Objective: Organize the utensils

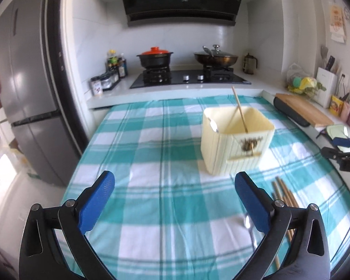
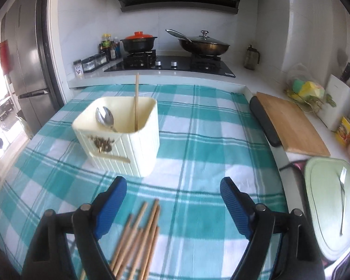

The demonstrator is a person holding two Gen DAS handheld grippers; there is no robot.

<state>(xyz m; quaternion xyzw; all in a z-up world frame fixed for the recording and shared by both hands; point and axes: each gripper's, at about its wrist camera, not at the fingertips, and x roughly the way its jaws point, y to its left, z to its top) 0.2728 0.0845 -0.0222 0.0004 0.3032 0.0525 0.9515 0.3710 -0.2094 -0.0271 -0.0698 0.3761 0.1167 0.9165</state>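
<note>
- My right tool (image 2: 173, 191) hangs with its blue pads wide apart and nothing between them, above the near end of the loose chopsticks (image 2: 137, 238) on the checked tabletop (image 2: 210, 140). My left tool (image 1: 175, 186) is spread just as wide and empty, over bare cloth to the left of the holder.
- The cream utensil holder (image 2: 128, 149) stands upright near the middle of the tabletop, already carrying one upright chopstick (image 2: 136, 102) and a spoon (image 2: 104, 116) leaning on its left wall. A second spoon (image 1: 247, 224) lies on the cloth just beside my left tool's right pad, next to the chopstick bundle.
- The bundle is my main worry: the sticks lie fanned and overlapping, so closing on them could catch several at once, or pinch one at an angle and let it pivot or slip out on the way over.
- Thin round sticks on soft cloth may roll when a pad touches them, and the cloth could bunch up into the grip.
- The holder looks light. If I bring a long stick in low and knock its rim, I judge it could slide or tip, spilling what is inside.
- The leaning spoon and standing chopstick take up room, so a stick dropped in carelessly may bounce off them and land outside.
- The flat spoon offers little edge for the left tool, which could scrape past it.
- A fork (image 2: 343, 200) rests on the pale green tray (image 2: 315, 210) at far right, near the tabletop's edge, and reaching for it risks nudging the tray.
</note>
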